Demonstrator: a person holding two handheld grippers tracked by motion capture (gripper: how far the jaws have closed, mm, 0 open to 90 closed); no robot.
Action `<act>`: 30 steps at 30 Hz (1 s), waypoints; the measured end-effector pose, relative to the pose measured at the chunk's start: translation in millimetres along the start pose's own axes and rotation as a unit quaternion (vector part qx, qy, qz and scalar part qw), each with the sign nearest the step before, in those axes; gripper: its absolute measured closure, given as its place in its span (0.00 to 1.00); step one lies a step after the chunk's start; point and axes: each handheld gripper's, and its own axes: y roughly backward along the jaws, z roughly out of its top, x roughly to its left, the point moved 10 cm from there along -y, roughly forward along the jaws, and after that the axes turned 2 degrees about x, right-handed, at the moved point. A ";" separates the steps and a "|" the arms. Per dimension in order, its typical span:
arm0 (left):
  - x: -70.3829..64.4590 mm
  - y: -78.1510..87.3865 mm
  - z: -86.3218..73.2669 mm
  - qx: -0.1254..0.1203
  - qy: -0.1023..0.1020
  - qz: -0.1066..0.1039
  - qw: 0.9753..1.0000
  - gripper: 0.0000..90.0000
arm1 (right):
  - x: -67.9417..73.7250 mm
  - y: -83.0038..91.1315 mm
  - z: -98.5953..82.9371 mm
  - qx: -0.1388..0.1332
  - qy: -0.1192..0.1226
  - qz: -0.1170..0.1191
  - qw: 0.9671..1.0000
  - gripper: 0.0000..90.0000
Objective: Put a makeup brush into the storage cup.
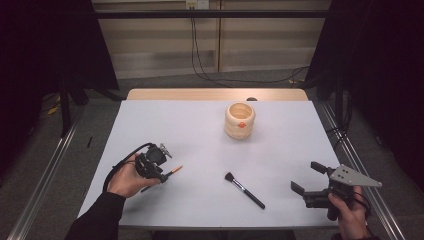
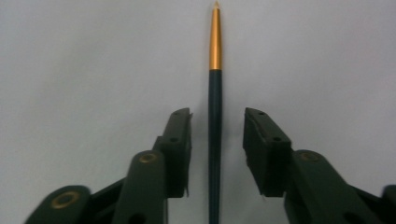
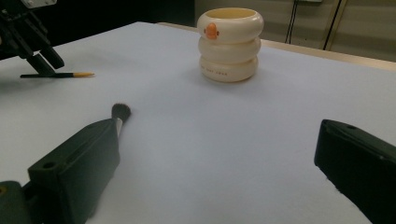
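Lying between the left hand-held gripper's [image 2: 217,126] parted jaws: thin brush [image 2: 215,116].

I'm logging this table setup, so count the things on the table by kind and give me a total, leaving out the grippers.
Brushes: 2, a thin brush with a gold ferrule between the open jaws of the left gripper, and a black makeup brush near the table's middle.
Holders: 1, a cream ringed cup at the far side.
Total: 3

White table [image 1: 200,125], grey floor [image 1: 165,82], beige wall [image 1: 150,40], black curtains [image 1: 45,40]
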 end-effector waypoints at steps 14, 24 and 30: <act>-1.2 -9.0 -2.7 0.037 -0.001 -0.015 0.999 0.85 | -1.5 0.1 -1.3 0.004 -0.003 -0.004 1.000 0.00; -3.9 -11.7 -0.2 0.074 -0.026 -0.017 0.997 0.91 | -2.5 0.3 -2.0 0.005 -0.005 -0.008 1.000 0.00; -3.6 -12.5 0.7 0.072 -0.019 -0.022 0.997 0.93 | -2.8 0.6 -2.4 0.005 -0.006 -0.008 1.000 0.00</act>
